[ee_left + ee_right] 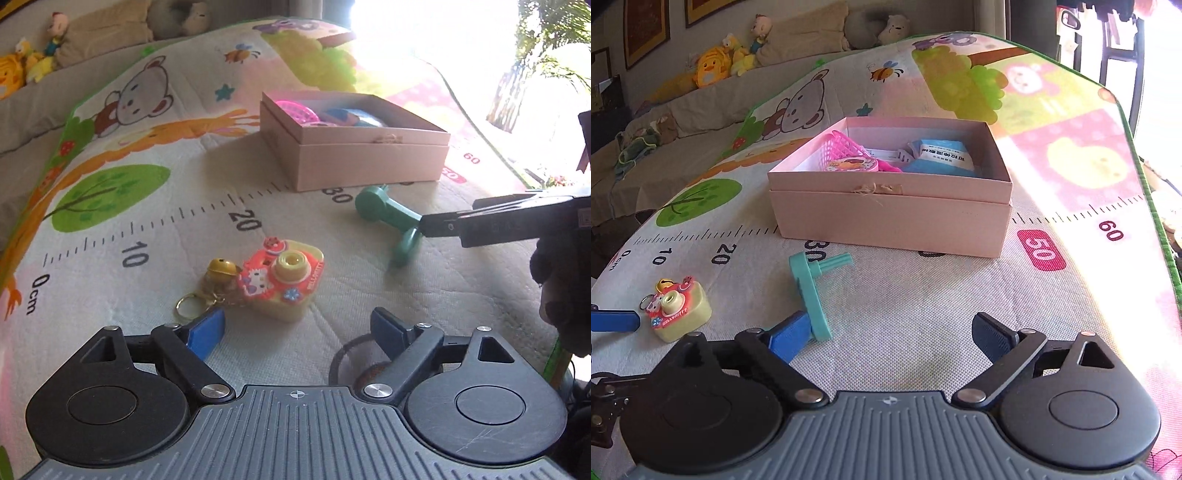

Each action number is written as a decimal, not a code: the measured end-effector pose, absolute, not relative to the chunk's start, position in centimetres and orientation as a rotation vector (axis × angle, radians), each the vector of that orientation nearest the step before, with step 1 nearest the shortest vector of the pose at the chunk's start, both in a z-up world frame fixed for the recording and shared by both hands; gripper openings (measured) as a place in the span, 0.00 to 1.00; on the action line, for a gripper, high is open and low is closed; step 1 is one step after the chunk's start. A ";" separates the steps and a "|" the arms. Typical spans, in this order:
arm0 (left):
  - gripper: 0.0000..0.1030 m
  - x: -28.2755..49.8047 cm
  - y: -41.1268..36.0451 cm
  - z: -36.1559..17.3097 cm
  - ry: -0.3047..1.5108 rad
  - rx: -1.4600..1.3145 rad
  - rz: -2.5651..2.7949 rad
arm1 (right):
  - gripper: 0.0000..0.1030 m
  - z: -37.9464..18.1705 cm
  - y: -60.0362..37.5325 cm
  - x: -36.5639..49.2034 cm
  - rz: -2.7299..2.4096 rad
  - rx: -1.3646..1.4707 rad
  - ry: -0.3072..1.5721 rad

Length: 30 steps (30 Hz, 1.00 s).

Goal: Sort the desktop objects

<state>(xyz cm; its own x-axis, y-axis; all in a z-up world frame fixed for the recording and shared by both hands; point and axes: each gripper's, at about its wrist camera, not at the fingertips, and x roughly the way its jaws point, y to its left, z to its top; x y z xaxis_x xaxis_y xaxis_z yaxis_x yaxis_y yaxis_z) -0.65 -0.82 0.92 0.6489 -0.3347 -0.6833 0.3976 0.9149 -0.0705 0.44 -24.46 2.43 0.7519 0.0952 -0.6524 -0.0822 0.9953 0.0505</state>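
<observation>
Toys for sorting lie on the play mat [923, 314] in front of my tongs. My left tongs [297, 332] are released, the two blue fingers wide apart, and the small toy camera [284, 280] with its keyring [186, 306] sits just ahead of them, nearer to the left finger. My right tongs [890, 336] are also released and grasp nothing. The green plastic piece [810, 295] lies just beside their left finger [786, 338]; I cannot tell if they touch. Farther ahead of both tongs stands the open pink box [890, 218]. Inside it I see a pink basket [846, 151] and a blue packet [942, 158].
</observation>
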 end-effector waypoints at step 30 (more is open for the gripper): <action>0.91 2.4 -3.3 1.7 0.806 0.055 -0.385 | 0.51 3.6 -22.7 2.2 0.218 -0.046 0.731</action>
